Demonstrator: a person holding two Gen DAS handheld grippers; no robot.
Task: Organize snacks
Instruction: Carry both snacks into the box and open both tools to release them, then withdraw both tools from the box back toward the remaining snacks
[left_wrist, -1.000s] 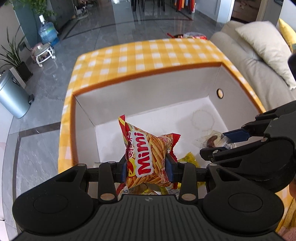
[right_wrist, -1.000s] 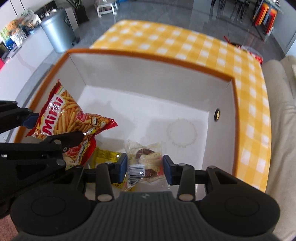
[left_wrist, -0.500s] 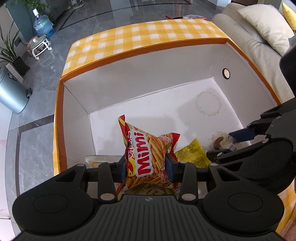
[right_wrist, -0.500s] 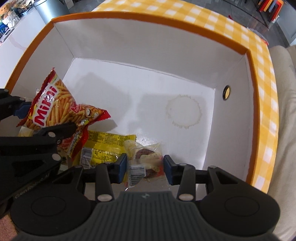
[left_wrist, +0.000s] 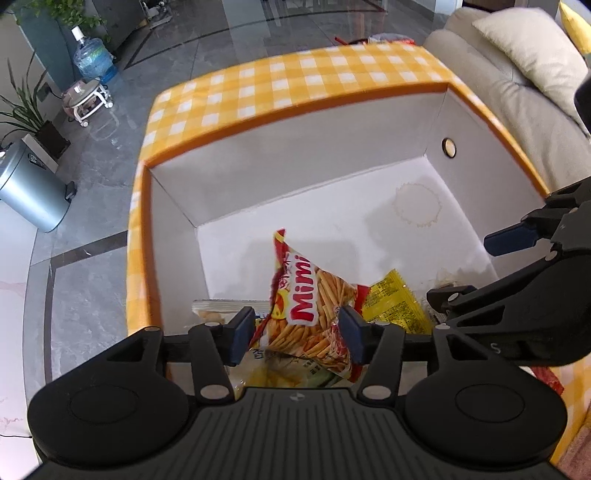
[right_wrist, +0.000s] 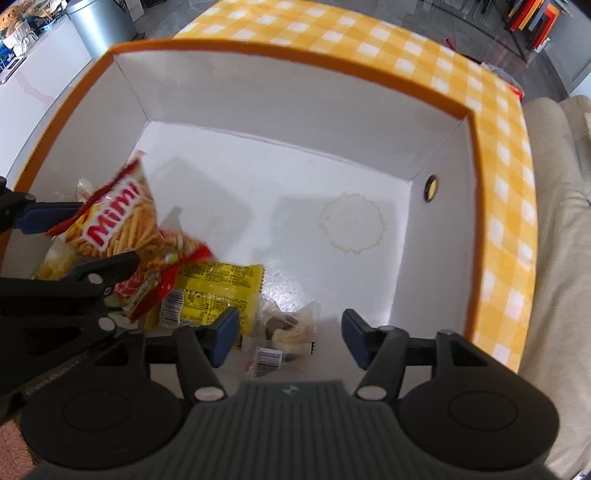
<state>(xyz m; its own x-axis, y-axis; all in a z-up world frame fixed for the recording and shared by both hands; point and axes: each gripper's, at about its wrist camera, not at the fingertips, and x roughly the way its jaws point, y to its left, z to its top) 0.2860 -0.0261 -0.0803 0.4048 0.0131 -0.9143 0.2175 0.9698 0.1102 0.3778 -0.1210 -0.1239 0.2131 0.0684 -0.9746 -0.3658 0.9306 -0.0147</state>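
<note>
Over the white box (right_wrist: 280, 99), gingham-trimmed, with both grippers low at its near end. Left gripper (left_wrist: 297, 334) parted about a bag's width, with the red Mimi bag (left_wrist: 314, 306) between the blue pads: touching at most, hardly squeezed, the bag tilted and seemingly slipping free toward the pile below. Cannot tell for certain whether any grip remains. Right gripper (right_wrist: 290, 338) spread wide and holding nothing; the clear-wrapped chocolate pastry (right_wrist: 286, 326) lies loose on the box floor between and just beyond its fingers, barcode end nearest the camera.

Beside the pastry, touching it, a yellow packet (right_wrist: 218, 284) flat on the floor, partly under the Mimi bag. At the left wall, a pale wrapped snack (left_wrist: 221, 306) peeks out behind the left gripper.

Snacks crowd into 1 near corner, probably because each gets dropped straight down from where the hands enter; the far half of the floor, with its ring stain (right_wrist: 351, 225), stays bare. Judged stage: release of 2 items into the box, with withdrawal next.
</note>
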